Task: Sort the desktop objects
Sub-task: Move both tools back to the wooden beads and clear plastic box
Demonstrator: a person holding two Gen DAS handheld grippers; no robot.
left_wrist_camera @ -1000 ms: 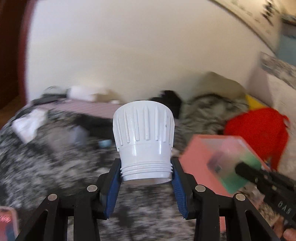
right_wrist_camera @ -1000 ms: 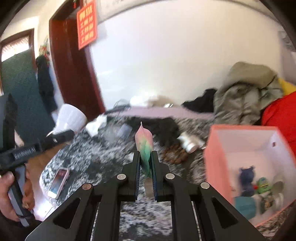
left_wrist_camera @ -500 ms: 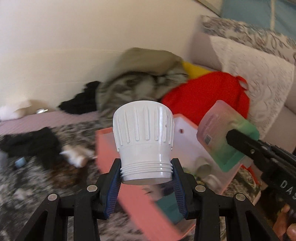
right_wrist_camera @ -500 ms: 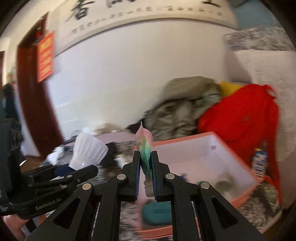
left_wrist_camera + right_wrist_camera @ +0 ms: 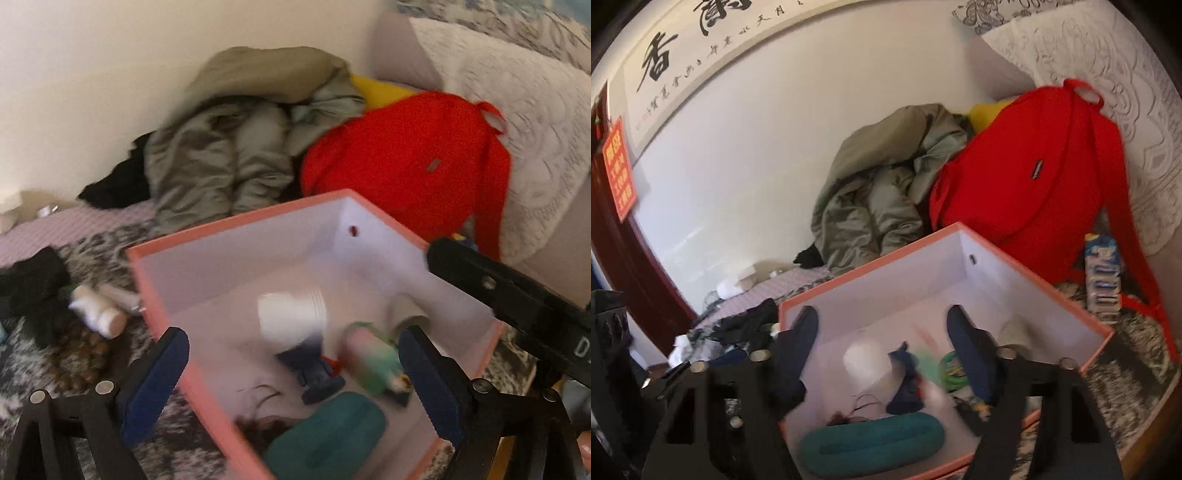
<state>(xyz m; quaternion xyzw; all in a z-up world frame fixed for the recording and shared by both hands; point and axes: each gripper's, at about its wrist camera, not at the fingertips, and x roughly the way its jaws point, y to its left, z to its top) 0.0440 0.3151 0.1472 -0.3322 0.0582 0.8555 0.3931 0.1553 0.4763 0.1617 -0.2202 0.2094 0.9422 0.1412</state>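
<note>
Left gripper and right gripper both spread wide, holding nothing, over pink box. White cap and packet blurred inside.

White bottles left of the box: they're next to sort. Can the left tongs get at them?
Probably yes: the left tongs are open and empty, and the white bottles lie uncovered outside the pink box.
</note>
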